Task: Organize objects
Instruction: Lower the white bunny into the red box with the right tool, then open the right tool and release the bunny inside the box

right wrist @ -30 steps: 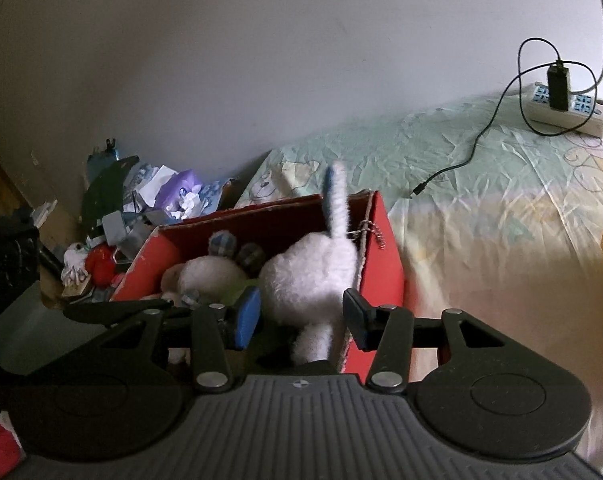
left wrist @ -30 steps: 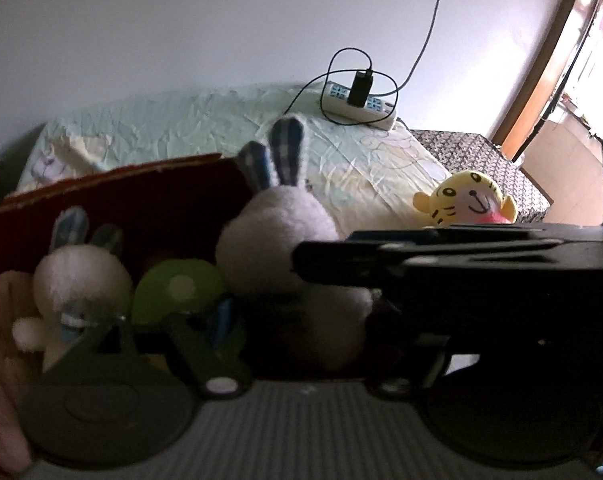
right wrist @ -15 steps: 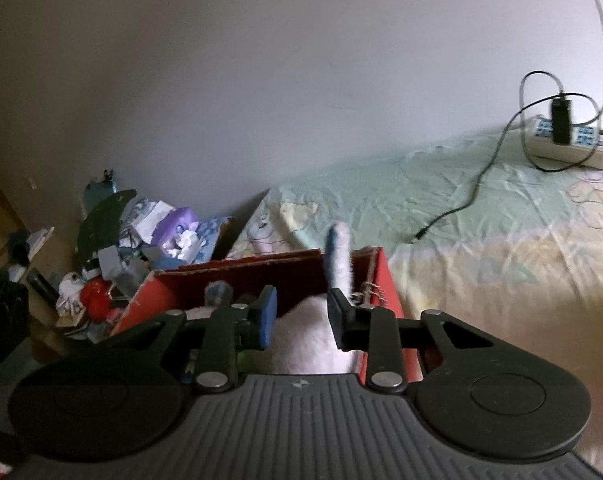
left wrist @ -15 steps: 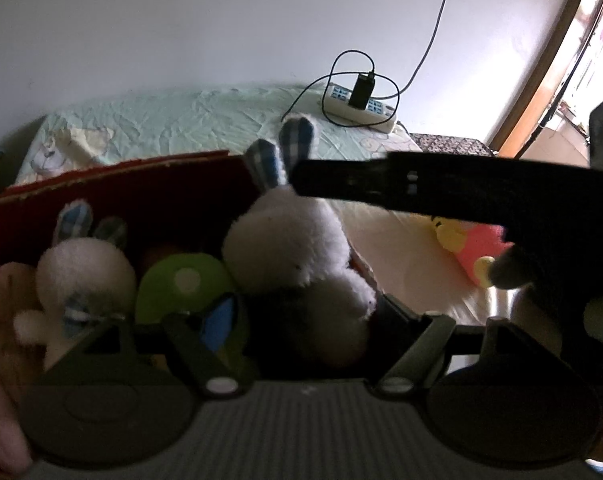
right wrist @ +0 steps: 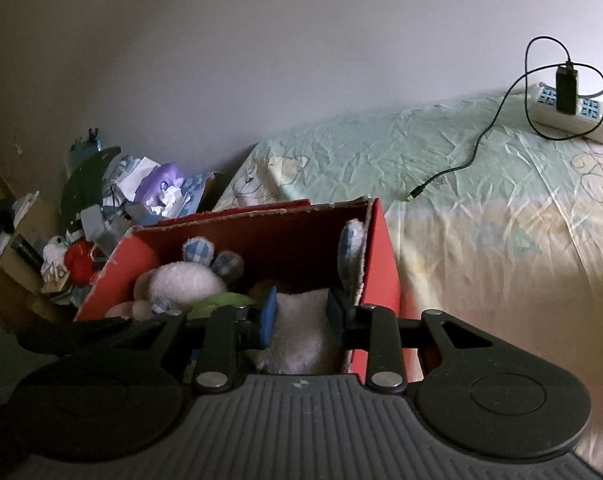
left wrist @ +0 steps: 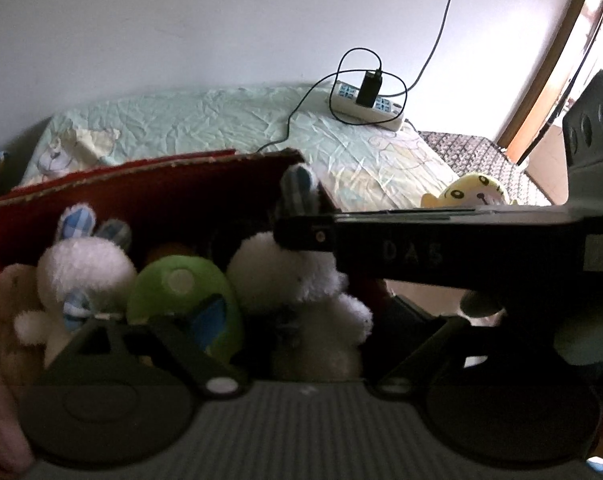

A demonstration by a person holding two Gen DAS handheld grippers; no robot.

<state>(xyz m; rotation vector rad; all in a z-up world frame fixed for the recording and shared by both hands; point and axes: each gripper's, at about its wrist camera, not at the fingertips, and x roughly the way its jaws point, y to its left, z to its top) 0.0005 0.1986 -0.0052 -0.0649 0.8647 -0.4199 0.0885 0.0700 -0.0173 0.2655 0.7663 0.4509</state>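
Right claw (right wrist: 301,318): its blue-padded fingers (right wrist: 268,316) sit either side of the white plush rabbit (right wrist: 297,330) and press its body — clamped on it, low inside the box.
White plush rabbit: in the right end of the red cardboard box (right wrist: 381,256), one checked ear (right wrist: 348,246) upright against the box's right wall; in the left wrist view the rabbit (left wrist: 297,280) sits at 12 o'clock just ahead of the camera, with the right claw's black finger (left wrist: 305,234) lying across the top of its head.
Left claw (left wrist: 301,332): fingers spread wide, one at 9 o'clock and one at 3 o'clock of the rabbit; it grips nothing.
Box contents: a green plush (left wrist: 181,300) touches the rabbit at its 9 o'clock; a second white rabbit with checked ears (left wrist: 85,268) lies further left, and pink plush (left wrist: 5,320) fills the left end.
Red cardboard box: stands on the bed (right wrist: 481,220) at its left edge, top open.
Yellow tiger plush (left wrist: 475,194): on the bed outside the box, at 2 o'clock in the left wrist view, well apart from the box.
Power strip (right wrist: 569,114): at the far edge of the bed by the wall, a black charger (right wrist: 566,88) plugged in — its cable runs loose over the sheet.
Clutter pile (right wrist: 113,204): beside the bed at 10 o'clock of the box.
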